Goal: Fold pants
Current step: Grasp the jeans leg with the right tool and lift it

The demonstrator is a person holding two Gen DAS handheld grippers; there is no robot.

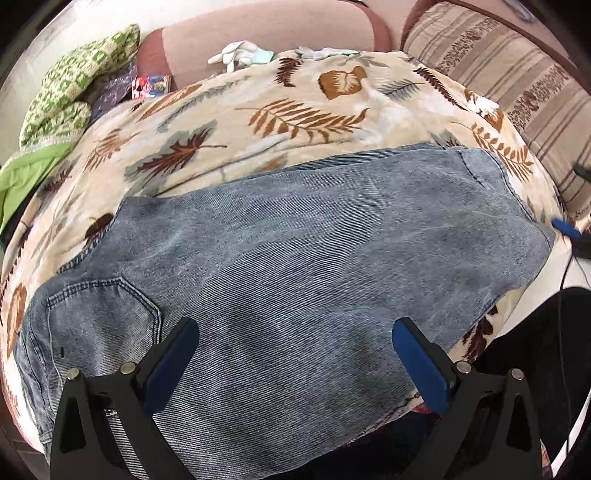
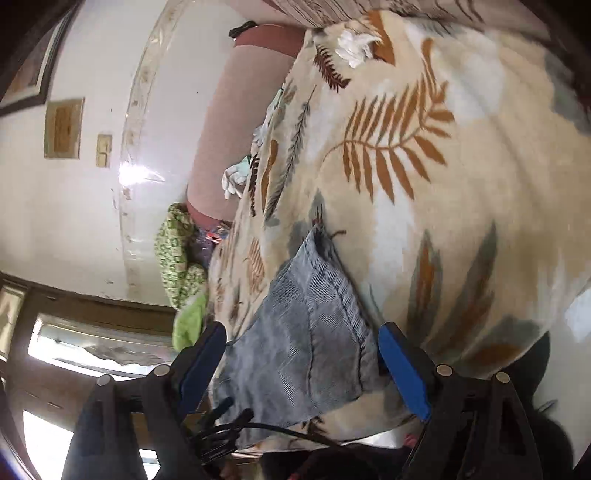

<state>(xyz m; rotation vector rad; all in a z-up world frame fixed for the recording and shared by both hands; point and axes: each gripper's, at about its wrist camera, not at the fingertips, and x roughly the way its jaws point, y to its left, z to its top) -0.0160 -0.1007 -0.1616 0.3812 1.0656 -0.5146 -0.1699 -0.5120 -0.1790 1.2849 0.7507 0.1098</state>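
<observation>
The left gripper [image 1: 295, 350] fills the bottom of its own view, its two blue pads [image 1: 421, 369] spread wide with nothing between them, pointing down over the jeans [image 1: 295, 266]. The pads hover above the denim; whether they touch it cannot be told.

The jeans lie flat and folded on the leaf-print blanket [image 1: 258, 122], running across it from a back pocket [image 1: 107, 310] at the left to a hem edge [image 1: 491, 173] at the right. The near edge of the jeans hangs close to the blanket's front edge. Beyond the jeans, at the blanket's far edge, lie white gloves [image 1: 236, 55]. Left of the blanket sits a green patterned cloth [image 1: 70, 88], with some colourful packets [image 1: 151, 86] beside it. Right of the blanket is a striped cushion [image 1: 509, 74], and behind the blanket a pink sofa back [image 1: 266, 33].

The right gripper [image 2: 299, 354] is rolled on its side, so the room looks tipped in its view. Its blue pads [image 2: 402, 369] stand wide apart, with the hem end of the jeans [image 2: 306, 332] seen between them but not pressed by either pad. A black cable [image 2: 258, 426] crosses below that end of the jeans. The picture is blurred toward the blanket's right part.
</observation>
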